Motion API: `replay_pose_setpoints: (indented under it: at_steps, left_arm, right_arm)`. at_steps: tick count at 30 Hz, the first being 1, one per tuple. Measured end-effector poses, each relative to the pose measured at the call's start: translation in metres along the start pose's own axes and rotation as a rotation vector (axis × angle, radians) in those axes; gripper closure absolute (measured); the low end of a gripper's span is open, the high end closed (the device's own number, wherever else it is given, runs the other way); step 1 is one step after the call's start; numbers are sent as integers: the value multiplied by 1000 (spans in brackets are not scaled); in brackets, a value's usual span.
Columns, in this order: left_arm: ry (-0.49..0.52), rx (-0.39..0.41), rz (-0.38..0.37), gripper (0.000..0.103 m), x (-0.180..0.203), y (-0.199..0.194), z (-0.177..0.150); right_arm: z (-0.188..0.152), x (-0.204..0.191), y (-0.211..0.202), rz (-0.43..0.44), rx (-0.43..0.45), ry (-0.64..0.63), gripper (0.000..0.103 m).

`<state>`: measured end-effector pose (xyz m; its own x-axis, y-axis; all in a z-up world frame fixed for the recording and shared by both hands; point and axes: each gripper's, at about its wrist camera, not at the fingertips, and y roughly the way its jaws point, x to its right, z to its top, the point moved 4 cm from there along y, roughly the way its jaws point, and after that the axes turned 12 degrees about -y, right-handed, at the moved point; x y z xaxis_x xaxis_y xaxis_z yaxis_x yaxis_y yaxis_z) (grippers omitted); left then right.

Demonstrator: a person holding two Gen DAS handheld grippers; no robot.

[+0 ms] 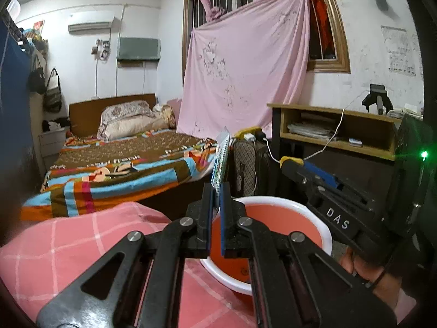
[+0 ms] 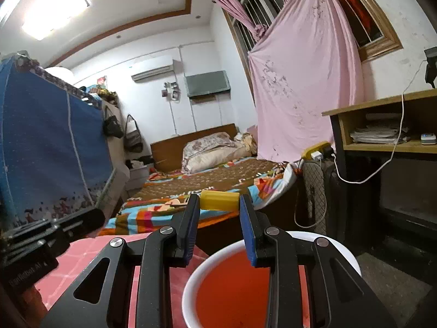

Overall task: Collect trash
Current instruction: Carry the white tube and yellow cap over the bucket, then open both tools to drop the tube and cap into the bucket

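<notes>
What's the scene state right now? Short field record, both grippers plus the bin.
left gripper: shut on a flat printed wrapper, standing upright above the basin's near rim
right gripper: fingers clamp a yellow cylindrical cap
bin: red basin with white rim, looks empty
basin support: pink checked cloth
background: bed

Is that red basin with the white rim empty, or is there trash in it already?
Apparently empty: the basin shows only bare red inside where visible. The fingers hide part of its bottom, so something small there can't be ruled out.
</notes>
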<state>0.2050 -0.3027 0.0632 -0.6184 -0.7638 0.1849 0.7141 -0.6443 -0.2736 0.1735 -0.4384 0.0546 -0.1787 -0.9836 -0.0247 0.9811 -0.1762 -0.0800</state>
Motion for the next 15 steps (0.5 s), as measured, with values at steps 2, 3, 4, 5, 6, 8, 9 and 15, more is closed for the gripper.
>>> replay_pose_setpoints:
  at_steps: [2, 3, 4, 5, 6, 8, 9, 15]
  left_arm:
    - [-9, -25, -4, 103, 1, 7, -4]
    - [-17, -39, -6, 103, 1, 10, -6]
    - [-23, -48, -9, 103, 1, 13, -8]
    - [-32, -61, -12, 103, 1, 16, -9]
    - [-39, -72, -15, 103, 1, 18, -11]
    - [-52, -94, -20, 103, 1, 24, -13]
    - [-57, -106, -23, 103, 0, 26, -14]
    - [-77, -175, -33, 103, 2, 40, -21]
  right_arm:
    - [-2, 2, 1, -6, -11, 5, 75]
    - [-3, 3, 2, -9, -18, 8, 75]
    - [-3, 5, 3, -11, -24, 9, 75]
    - [-5, 6, 4, -16, -35, 10, 75]
    - [-6, 7, 5, -19, -42, 12, 75]
    - [-8, 8, 5, -23, -55, 17, 75]
    - [-9, 10, 6, -26, -62, 21, 75]
    - [-13, 15, 12, -37, -101, 39, 75]
